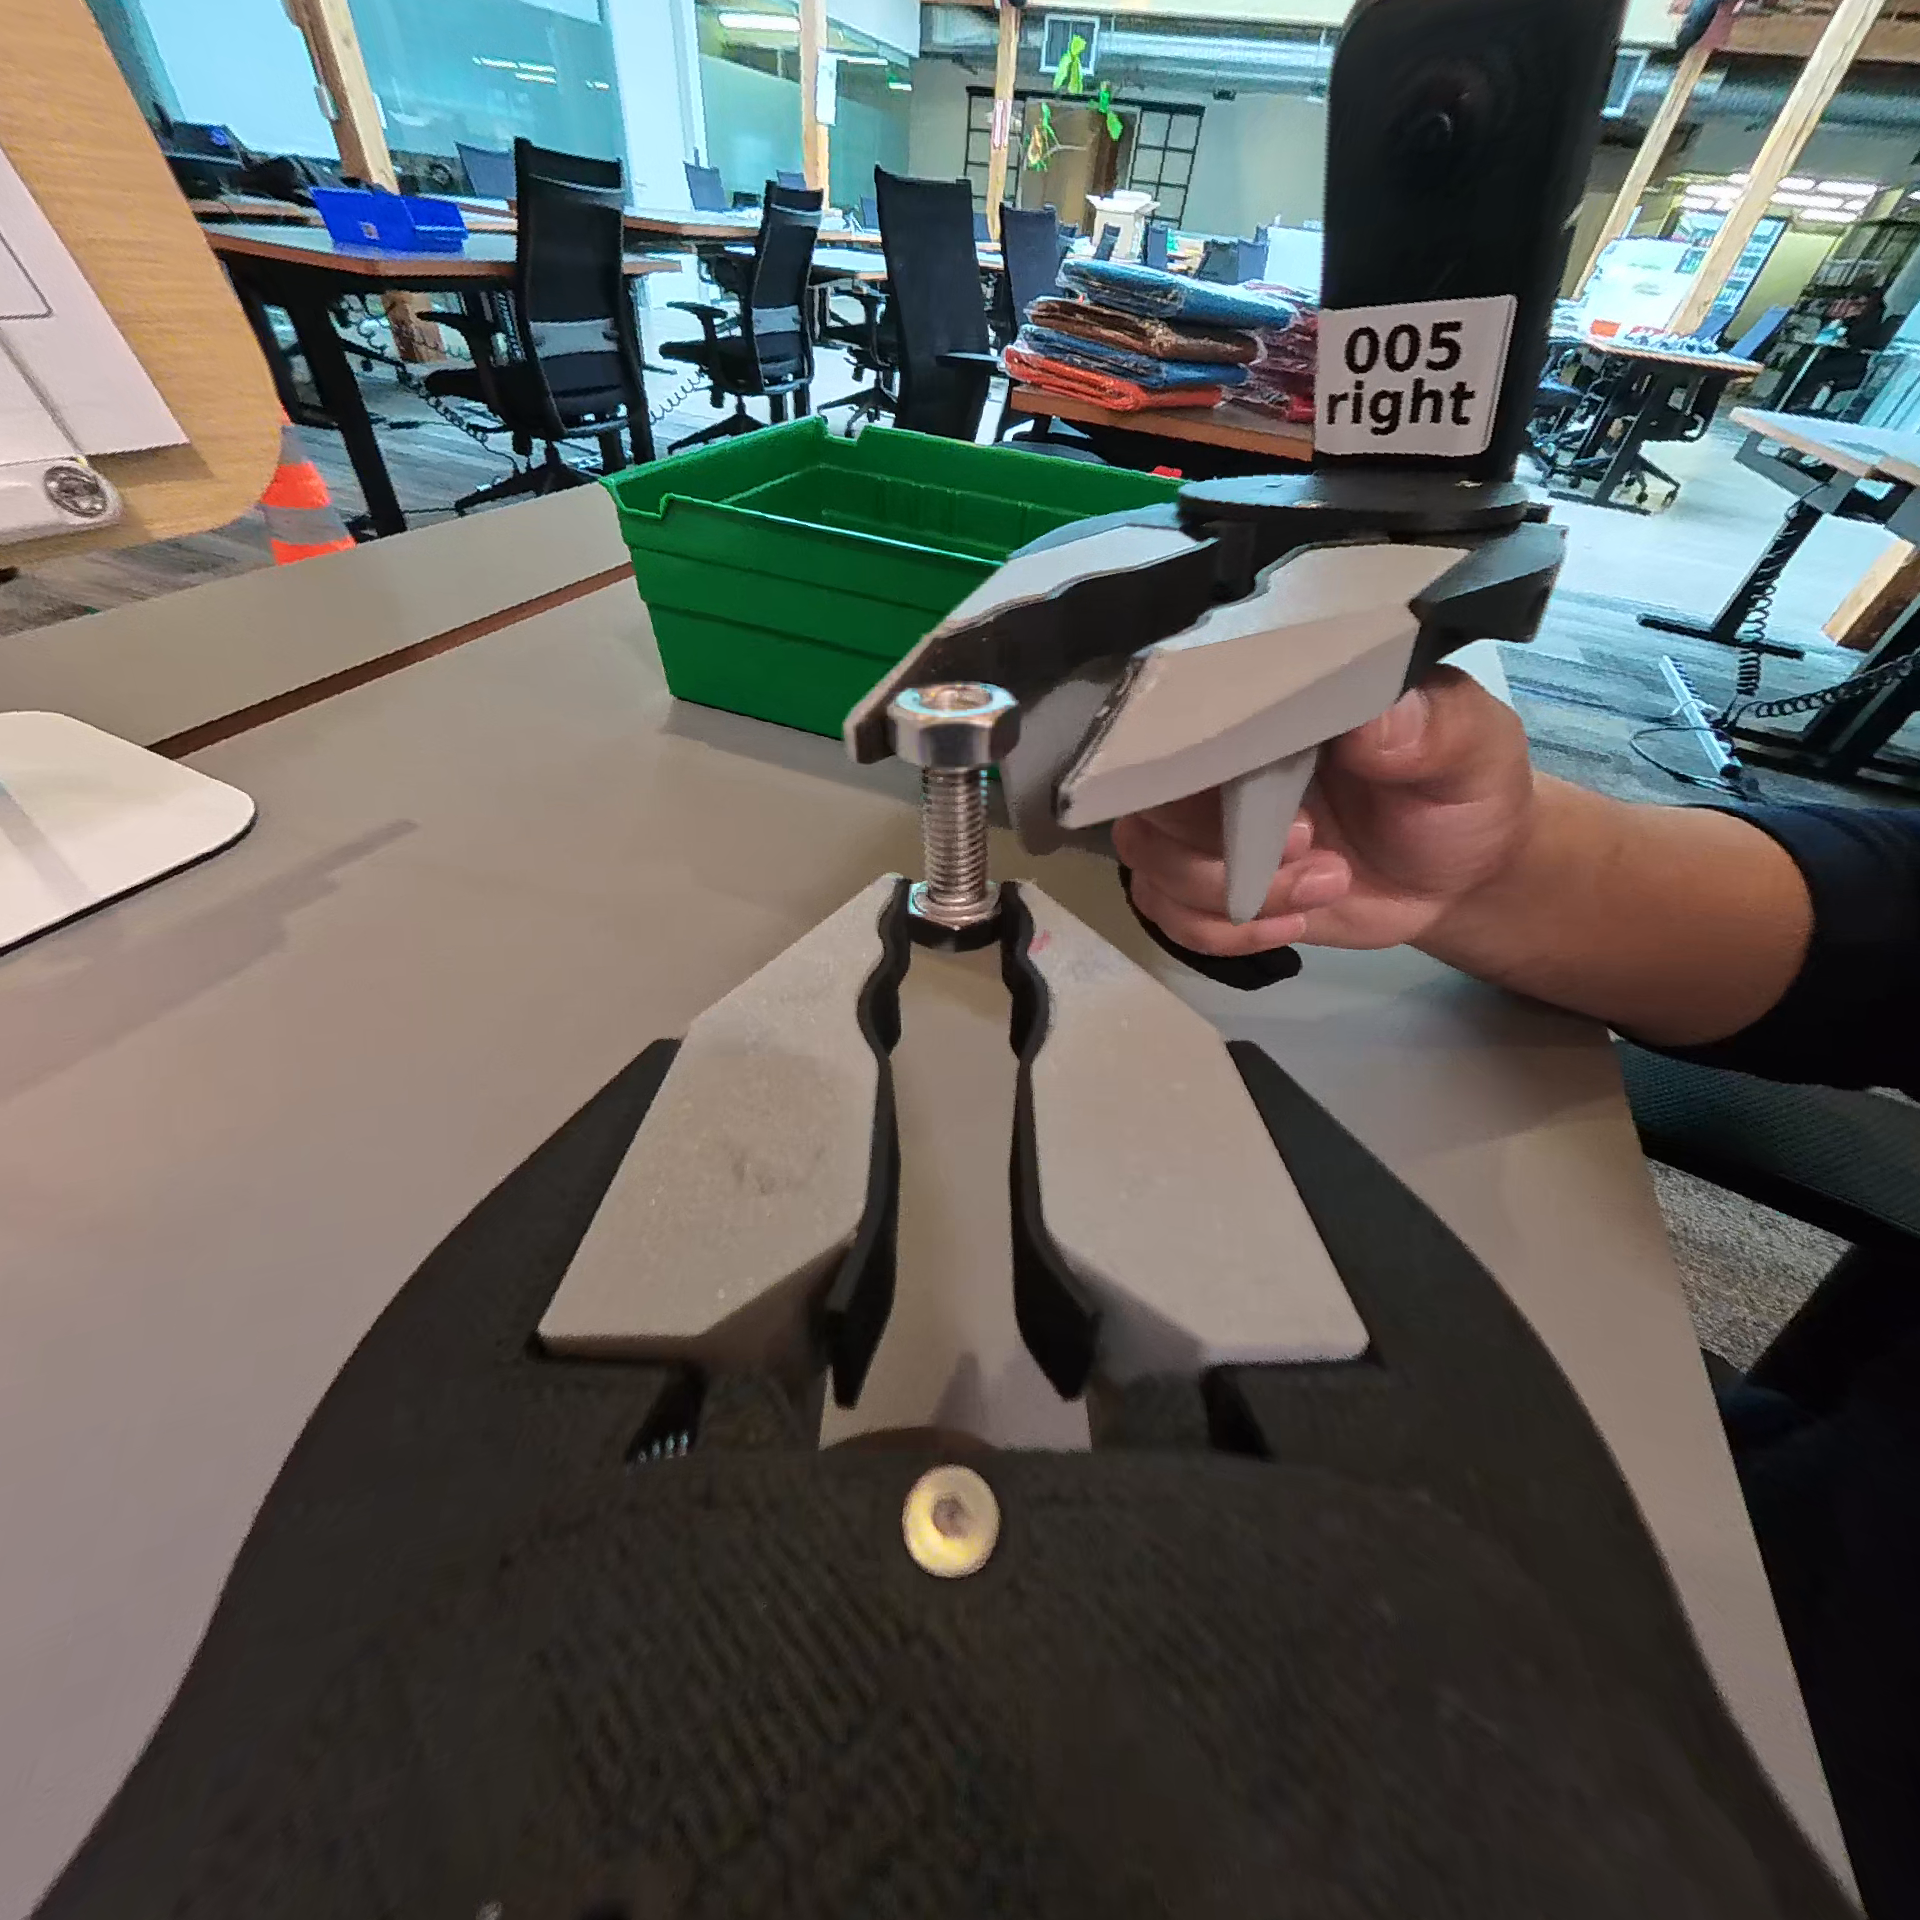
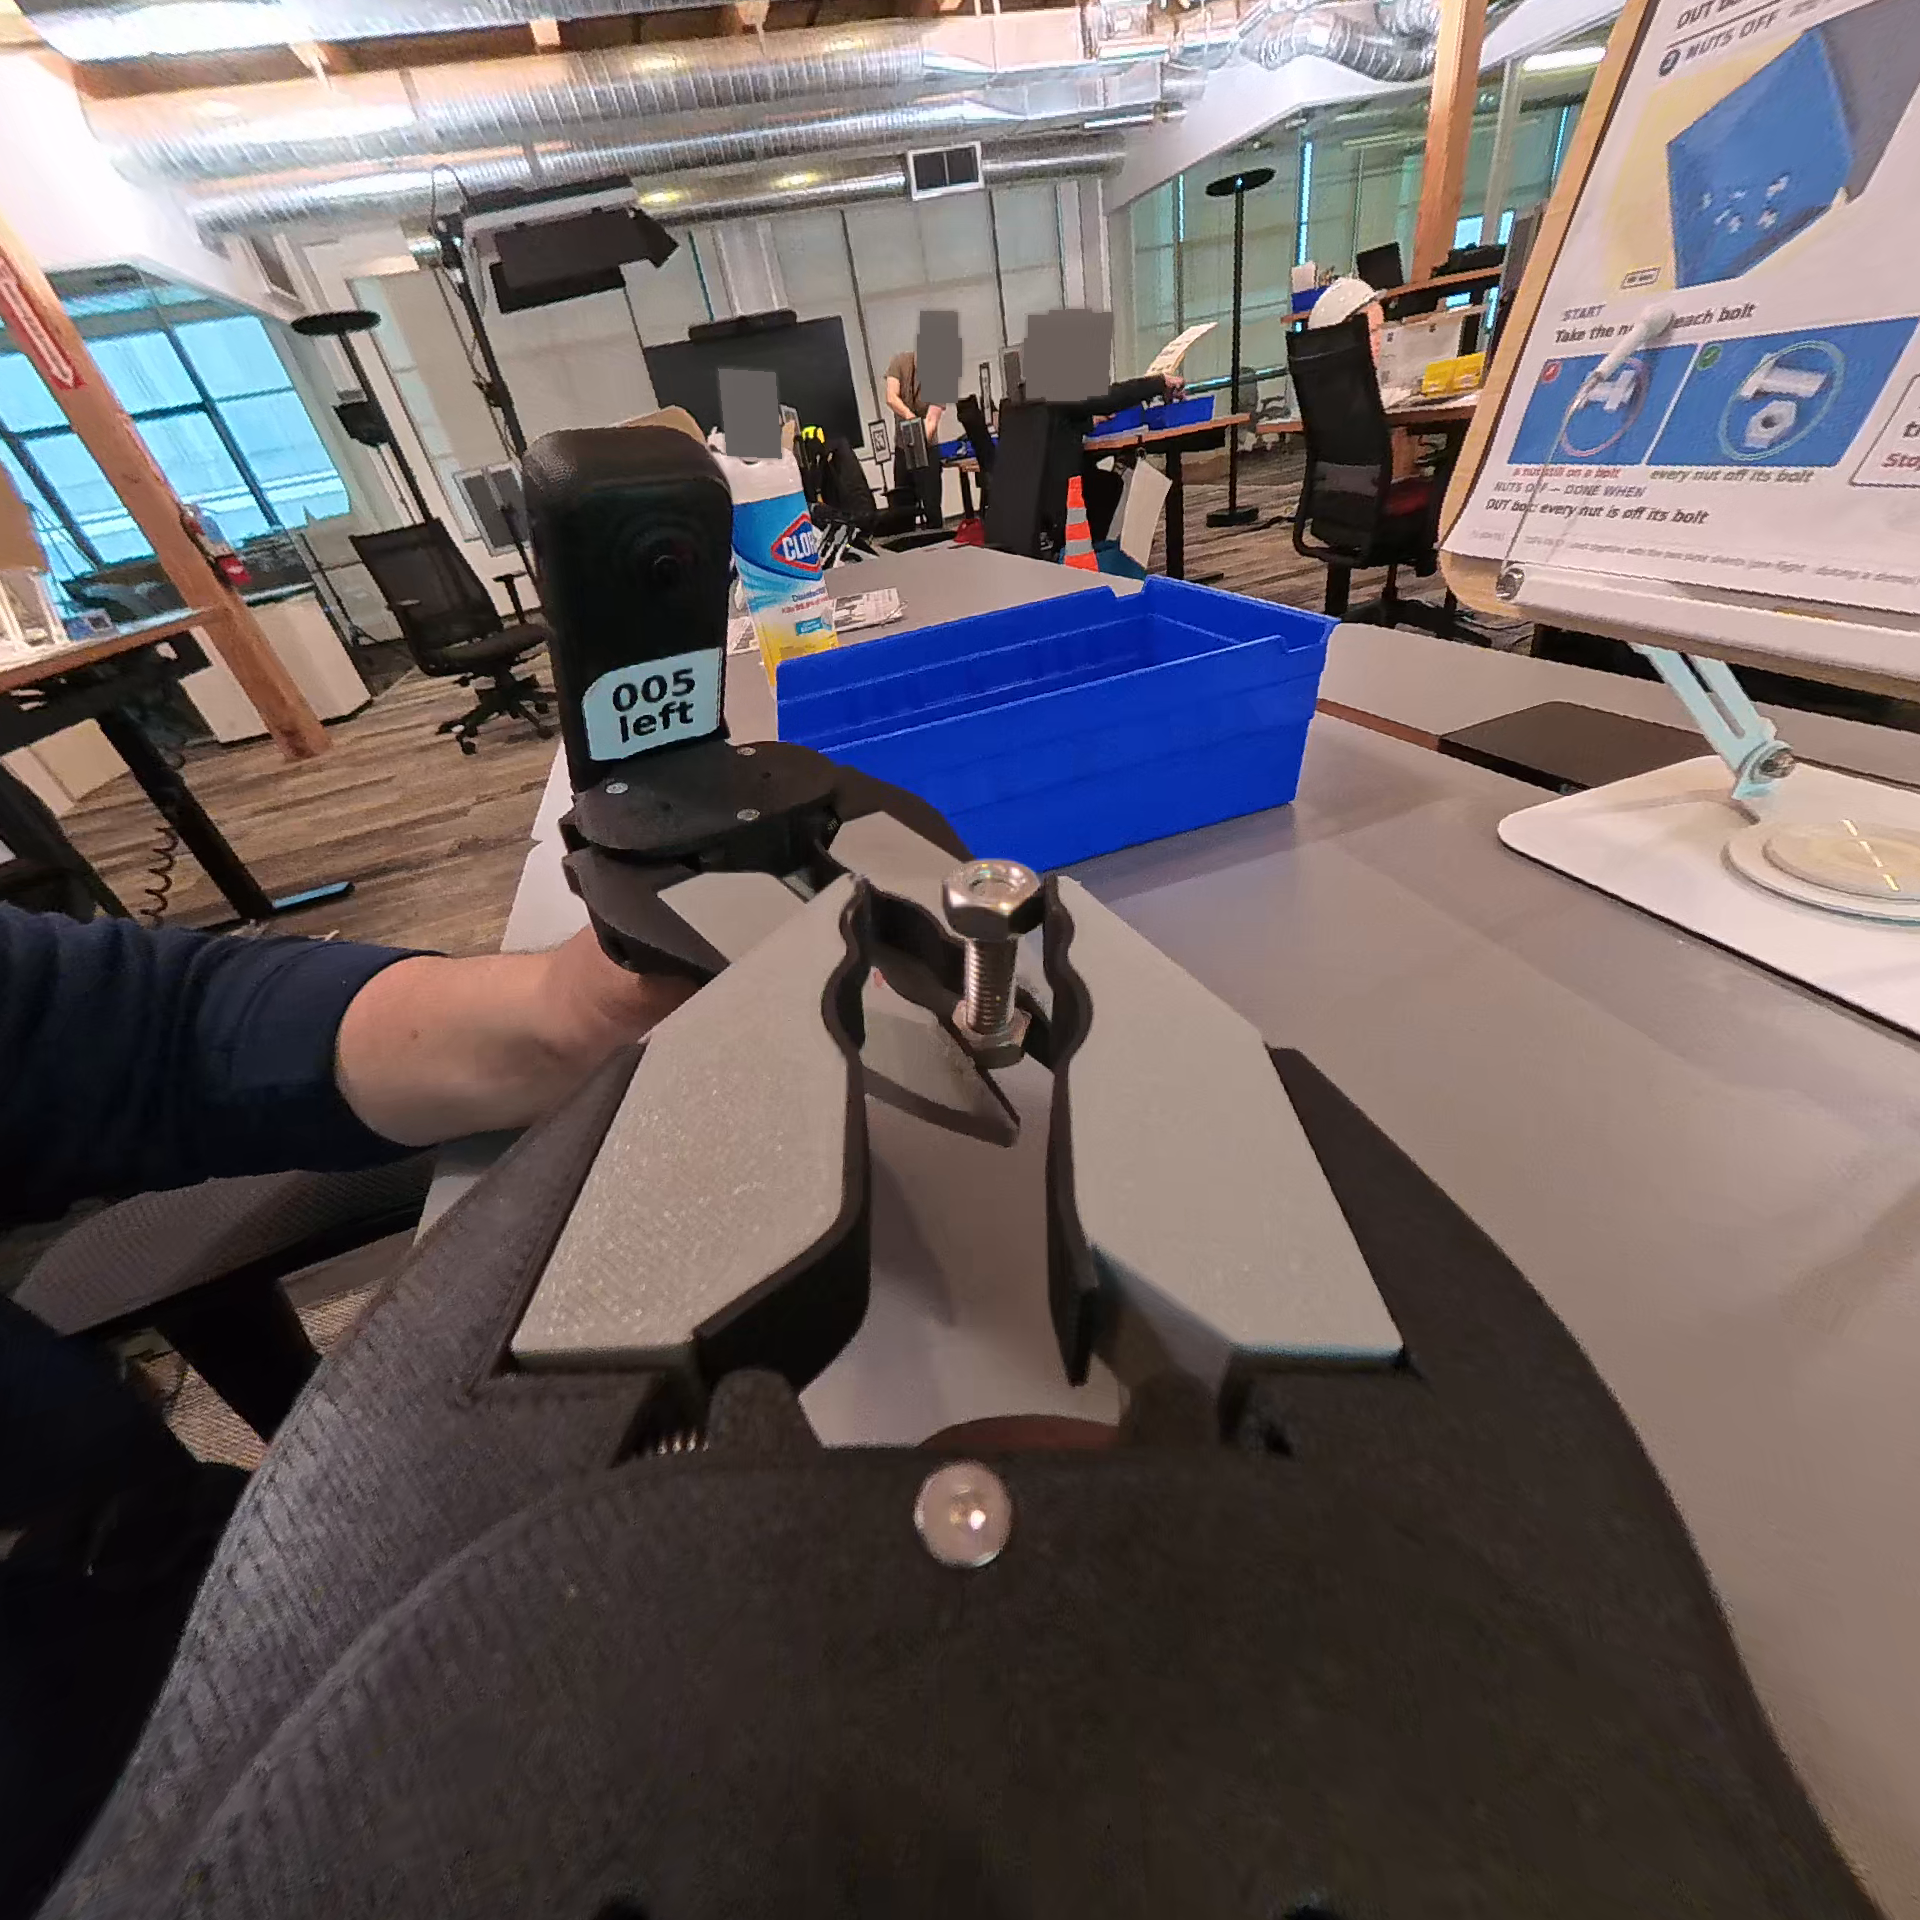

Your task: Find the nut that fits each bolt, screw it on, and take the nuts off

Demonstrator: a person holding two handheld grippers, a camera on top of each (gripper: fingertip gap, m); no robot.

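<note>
Standing upright, the steel bolt (image 1: 948, 821) has its hex nut (image 1: 948, 923) pinched at the base by the left gripper (image 1: 951, 914). The right gripper (image 2: 961, 914), reaching in from 2 o'clock in the left wrist view, brackets the bolt head (image 2: 989, 896); whether it clamps is unclear.

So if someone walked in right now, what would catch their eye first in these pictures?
A shiny bolt standing upright at the centre, its nut pinched at the bottom by the left gripper, its hex head between the right gripper's fingers. Behind sit a green bin and a blue bin.
</note>
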